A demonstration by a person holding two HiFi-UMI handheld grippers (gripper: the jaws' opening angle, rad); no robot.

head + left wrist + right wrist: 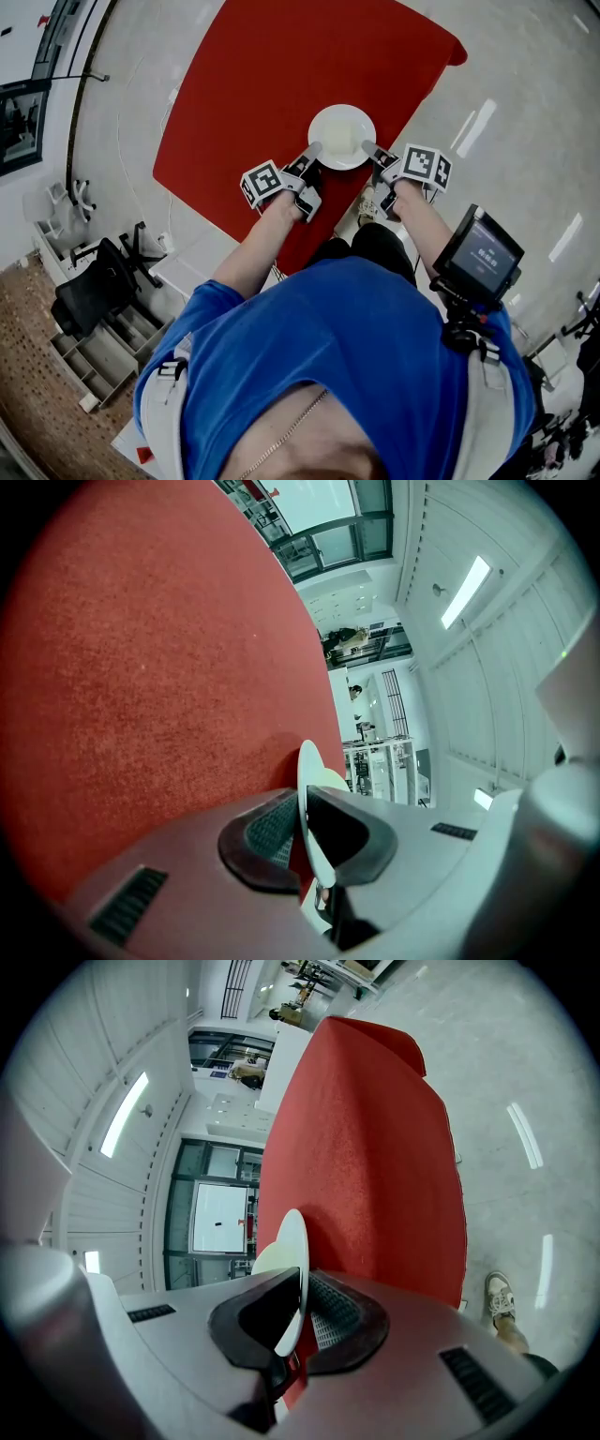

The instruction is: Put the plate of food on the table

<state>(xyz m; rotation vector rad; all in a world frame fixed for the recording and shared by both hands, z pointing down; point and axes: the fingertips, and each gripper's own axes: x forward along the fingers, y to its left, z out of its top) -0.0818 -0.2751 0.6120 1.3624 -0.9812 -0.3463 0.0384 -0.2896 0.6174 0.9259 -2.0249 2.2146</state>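
A white plate [342,137] with pale yellowish food [343,129] on it hangs over the near part of the red-covered table [272,75]. My left gripper [313,150] is shut on its left rim and my right gripper [368,148] on its right rim. In the left gripper view the plate [307,785] stands edge-on, pinched between the two pads of the left gripper [302,841]. The right gripper view shows the plate [291,1260] clamped the same way by the right gripper [298,1321]. Whether the plate touches the cloth I cannot tell.
The table's near edge [281,253] runs just in front of the person's legs. A black office chair [94,286] and low shelving [94,361] stand at the left on the grey floor. A small screen device [483,253] sits at the person's right shoulder.
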